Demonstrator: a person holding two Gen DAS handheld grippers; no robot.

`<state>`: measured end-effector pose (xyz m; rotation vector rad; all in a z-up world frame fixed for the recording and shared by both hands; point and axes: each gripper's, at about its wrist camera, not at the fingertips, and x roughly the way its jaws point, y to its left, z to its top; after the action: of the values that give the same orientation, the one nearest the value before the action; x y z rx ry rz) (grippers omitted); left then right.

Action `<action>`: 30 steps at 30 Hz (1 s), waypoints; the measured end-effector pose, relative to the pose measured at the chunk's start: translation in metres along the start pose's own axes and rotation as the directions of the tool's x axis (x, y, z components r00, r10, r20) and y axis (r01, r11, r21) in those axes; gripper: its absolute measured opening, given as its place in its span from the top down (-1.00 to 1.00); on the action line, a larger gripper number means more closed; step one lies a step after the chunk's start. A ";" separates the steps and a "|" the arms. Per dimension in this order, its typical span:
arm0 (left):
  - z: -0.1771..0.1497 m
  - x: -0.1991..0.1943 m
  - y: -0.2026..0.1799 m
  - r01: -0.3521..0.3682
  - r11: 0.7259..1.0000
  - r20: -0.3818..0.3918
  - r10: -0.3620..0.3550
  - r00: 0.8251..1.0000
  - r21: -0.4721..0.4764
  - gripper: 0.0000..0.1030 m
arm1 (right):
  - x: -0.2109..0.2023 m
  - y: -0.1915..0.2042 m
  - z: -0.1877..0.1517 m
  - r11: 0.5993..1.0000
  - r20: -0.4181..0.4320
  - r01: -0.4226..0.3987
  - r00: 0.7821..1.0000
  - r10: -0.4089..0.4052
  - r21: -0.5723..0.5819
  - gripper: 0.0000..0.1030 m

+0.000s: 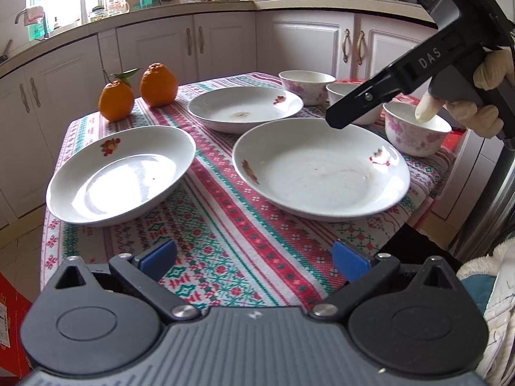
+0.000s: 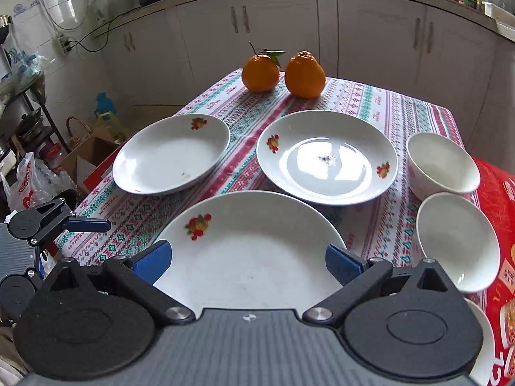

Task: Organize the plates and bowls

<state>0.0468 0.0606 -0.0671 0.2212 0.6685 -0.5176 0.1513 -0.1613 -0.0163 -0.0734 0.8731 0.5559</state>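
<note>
Three white plates with fruit prints lie on the patterned tablecloth (image 1: pixel 231 225): a left plate (image 1: pixel 122 177), a far plate (image 1: pixel 244 107) and a near right plate (image 1: pixel 322 167). Three white bowls with pink flowers (image 1: pixel 305 85) (image 1: pixel 354 96) (image 1: pixel 416 132) stand at the right. My left gripper (image 1: pixel 254 260) is open and empty above the cloth's near edge. My right gripper (image 2: pixel 248 260) is open over the nearest plate (image 2: pixel 251 251), its blue pads (image 2: pixel 153 260) wide apart on either side. The right gripper shows in the left wrist view (image 1: pixel 402 74), above the bowls.
Two oranges (image 1: pixel 116 99) (image 1: pixel 158 85) sit at the table's far left corner. White kitchen cabinets (image 1: pixel 225 45) and a cluttered counter run behind. A red cloth (image 2: pixel 502 225) covers the right end under the bowls. Boxes and bags (image 2: pixel 87 157) stand on the floor to the left.
</note>
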 end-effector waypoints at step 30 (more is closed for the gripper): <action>0.011 0.043 -0.008 0.181 0.980 -0.017 -0.180 0.984 0.087 -1.00 | 0.029 -0.034 -0.003 0.999 -0.117 0.007 0.993 -0.003 0.037 -1.00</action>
<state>0.0772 0.0335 -0.0868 0.2470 0.6787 -0.7216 0.1804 -0.1793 -0.0454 -0.0750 0.9970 0.5341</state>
